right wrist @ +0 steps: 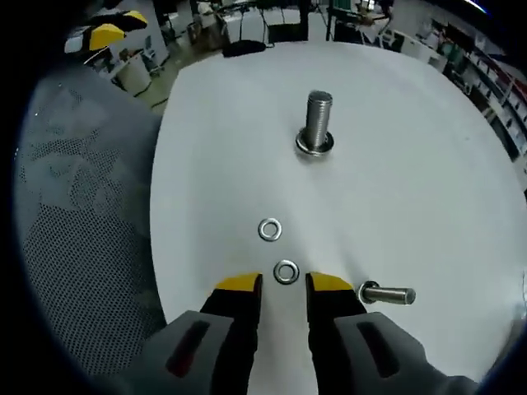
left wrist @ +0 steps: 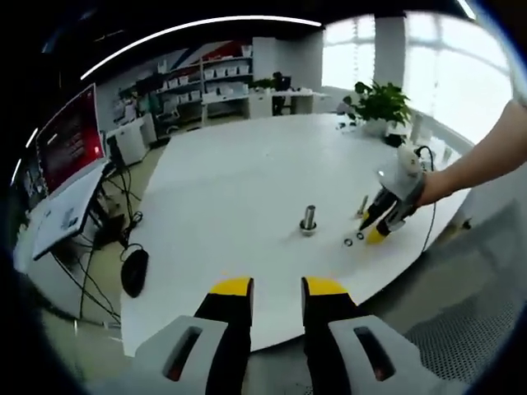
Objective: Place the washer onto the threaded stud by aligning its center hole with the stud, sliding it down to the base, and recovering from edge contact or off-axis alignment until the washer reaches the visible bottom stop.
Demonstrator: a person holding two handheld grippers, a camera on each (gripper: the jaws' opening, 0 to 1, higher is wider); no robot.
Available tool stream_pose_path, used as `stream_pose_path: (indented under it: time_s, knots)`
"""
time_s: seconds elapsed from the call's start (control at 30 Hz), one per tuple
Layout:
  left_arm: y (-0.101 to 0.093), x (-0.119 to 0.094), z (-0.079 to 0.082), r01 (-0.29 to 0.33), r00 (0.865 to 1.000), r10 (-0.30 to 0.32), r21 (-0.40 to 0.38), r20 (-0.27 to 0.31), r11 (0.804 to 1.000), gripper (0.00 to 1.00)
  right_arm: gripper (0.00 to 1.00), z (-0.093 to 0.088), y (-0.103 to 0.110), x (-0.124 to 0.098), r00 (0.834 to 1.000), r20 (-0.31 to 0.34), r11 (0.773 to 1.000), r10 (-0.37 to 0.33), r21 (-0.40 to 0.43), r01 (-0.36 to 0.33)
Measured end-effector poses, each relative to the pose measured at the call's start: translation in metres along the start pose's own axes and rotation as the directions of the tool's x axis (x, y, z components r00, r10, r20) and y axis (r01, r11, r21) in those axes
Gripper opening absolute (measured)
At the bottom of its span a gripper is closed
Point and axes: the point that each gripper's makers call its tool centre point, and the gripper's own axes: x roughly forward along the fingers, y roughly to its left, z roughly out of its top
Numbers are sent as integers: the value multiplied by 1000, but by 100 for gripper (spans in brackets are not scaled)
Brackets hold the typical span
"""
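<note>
A: In the left gripper view, the left gripper [left wrist: 276, 288] is held back off the near edge of the white bench [left wrist: 239, 181], its fingers [left wrist: 233, 288] parted and empty. The threaded stud [left wrist: 309, 220] is seen upright near the middle of the bench, with the right gripper [left wrist: 370, 233] brought down just beyond it, tips at the surface.

B: And a washer [left wrist: 360, 236] is made out as a small ring beside those tips. A risk is noted here: the left gripper is well apart from the stud, so nothing is there to steady it if it is knocked.

A: Over to the right gripper view. The right gripper's fingers [right wrist: 239, 285] are released, nothing is clamped, and the near washer [right wrist: 286, 271] lies flat on the bench just ahead of the gap. A second washer [right wrist: 269, 230] lies a little further on, and a loose bolt [right wrist: 387, 294] rests on its side just beside the right-hand tip.

B: The stud stands well beyond, a ring already seated at its base [right wrist: 314, 146]. Trouble is judged likely at the pick: a thin flat ring can be skated away rather than pinched. The bolt may be nudged and rolled. Later, a tilted washer could be caught on the threads.
</note>
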Motion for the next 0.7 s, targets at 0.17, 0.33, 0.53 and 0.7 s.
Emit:
stream_pose_path:
  time_s: [0.17,0.33,0.53,0.7]
  knots:
    - [3,0,0,4,1000,-4,-23,14,1000,21,19,2,0,0,999,32,1000,12,-25,-12]
    - [3,-2,4,-5,999,5,-14,34,1000,21,16,1,1,-1,999,46,999,20,-34,-19]
    - [3,-1,0,-5,1000,5,-11,15,1000,21,16,-5,1,-3,999,19,998,29,-58,-28]
    - [3,-1,-2,-5,1000,5,-11,4,1000,21,16,-15,1,-8,999,-18,998,51,-46,-52]
